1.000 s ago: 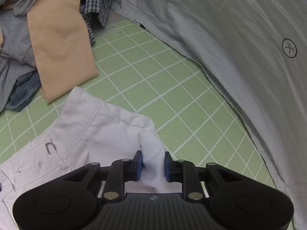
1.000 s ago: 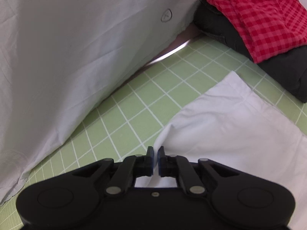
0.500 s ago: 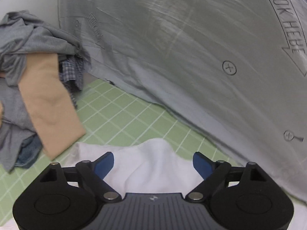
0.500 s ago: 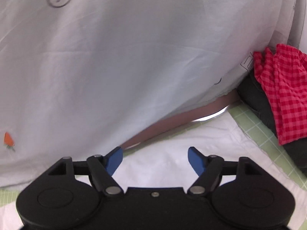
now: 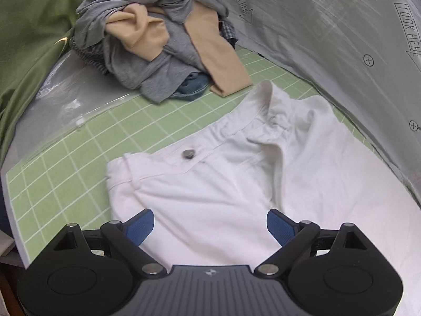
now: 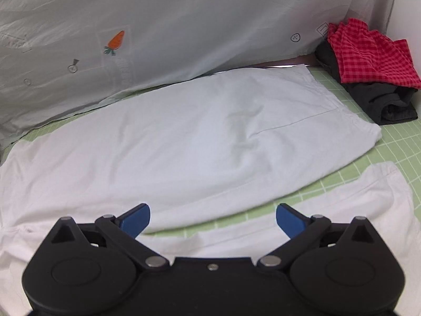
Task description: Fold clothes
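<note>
Pale grey printed sheet (image 5: 329, 42) hung as a backdrop along the far side, marked with a small orange carrot (image 6: 115, 40), crossed circles and outlined lettering

Green grid mat (image 5: 79, 142) spread flat below it, white lines crossing; a clear plastic cover (image 5: 65, 97) and a green cloth (image 5: 29, 31) at its left edge in the left wrist view

White trousers (image 5: 210, 184) laid out on the mat, filling its middle: waistband with a dark metal button (image 5: 188, 153) toward the left, one leg (image 6: 197, 137) stretched flat to its hem close to the dark pile at right, second leg (image 6: 355, 197) lying nearer with a strip of mat showing between the two

Heap of unfolded clothes (image 5: 158, 39) at the far left of the mat: grey knit, tan cloth, a bit of blue denim and check fabric, tan end close to the raised corner of the waistband

Red checked garment (image 6: 368, 55) on a folded black one (image 6: 381, 100) at the far right corner, near the hem, contact unclear

Left gripper (image 5: 210, 223) above the trousers near the waistband, jaws spread wide, nothing between the blue pads (image 5: 139, 225)

Right gripper (image 6: 213, 220) over the gap between the legs, jaws just opened to full width, blue pads (image 6: 136, 218) clear of the fabric
</note>
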### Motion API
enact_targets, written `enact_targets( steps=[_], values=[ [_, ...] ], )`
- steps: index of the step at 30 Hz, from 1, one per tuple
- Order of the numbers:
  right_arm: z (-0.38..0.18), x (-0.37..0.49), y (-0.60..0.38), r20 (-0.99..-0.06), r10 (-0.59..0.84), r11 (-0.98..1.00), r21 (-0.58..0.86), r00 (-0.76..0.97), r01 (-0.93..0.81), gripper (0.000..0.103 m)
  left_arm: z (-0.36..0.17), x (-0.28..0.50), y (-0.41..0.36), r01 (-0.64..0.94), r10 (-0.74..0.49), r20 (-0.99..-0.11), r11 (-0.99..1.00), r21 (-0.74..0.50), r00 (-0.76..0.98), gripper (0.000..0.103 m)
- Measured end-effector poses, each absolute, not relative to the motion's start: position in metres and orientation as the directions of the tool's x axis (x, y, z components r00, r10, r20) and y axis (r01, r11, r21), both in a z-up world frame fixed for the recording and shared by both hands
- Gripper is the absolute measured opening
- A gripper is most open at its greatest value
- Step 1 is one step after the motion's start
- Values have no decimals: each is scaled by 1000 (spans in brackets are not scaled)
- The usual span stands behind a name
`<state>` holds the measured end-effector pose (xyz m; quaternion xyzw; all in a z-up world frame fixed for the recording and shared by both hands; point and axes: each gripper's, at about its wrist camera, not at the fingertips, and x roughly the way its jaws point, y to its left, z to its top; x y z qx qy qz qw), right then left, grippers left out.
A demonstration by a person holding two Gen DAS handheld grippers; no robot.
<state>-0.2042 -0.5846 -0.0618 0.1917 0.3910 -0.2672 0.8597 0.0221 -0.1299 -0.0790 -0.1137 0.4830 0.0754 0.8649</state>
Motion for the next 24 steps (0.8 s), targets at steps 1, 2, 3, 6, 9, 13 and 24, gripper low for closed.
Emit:
enact_targets(
  steps=[1, 2, 3, 6, 9, 13, 24],
  values=[
    [-61, -207, -574, -777, -303, 792, 118, 552, 600, 103, -80, 16, -122, -238, 26, -857, 965, -113, 514, 93],
    [-60, -210, -564, -779, -296, 799, 115, 553, 590, 103, -83, 12, -112, -235, 29, -862, 966, -106, 505, 93],
    [-60, -213, -555, -780, -301, 799, 108, 549, 591, 103, -85, 12, -105, -236, 29, -868, 966, -103, 496, 93],
    [-58, -220, -525, -785, -309, 786, 106, 536, 609, 103, -98, 13, -83, -248, 17, -896, 963, -104, 443, 93],
    [-57, -227, -499, -795, -317, 770, 102, 516, 630, 103, -108, 19, -66, -260, 12, -914, 960, -103, 406, 93],
    [-58, -230, -467, -811, -337, 727, 98, 479, 679, 103, -116, 35, -46, -231, -43, -917, 962, -145, 395, 93],
    [-65, -221, -403, -821, -383, 623, 109, 424, 775, 103, -130, 67, -11, -78, -232, -909, 959, -274, 345, 19]
  ],
)
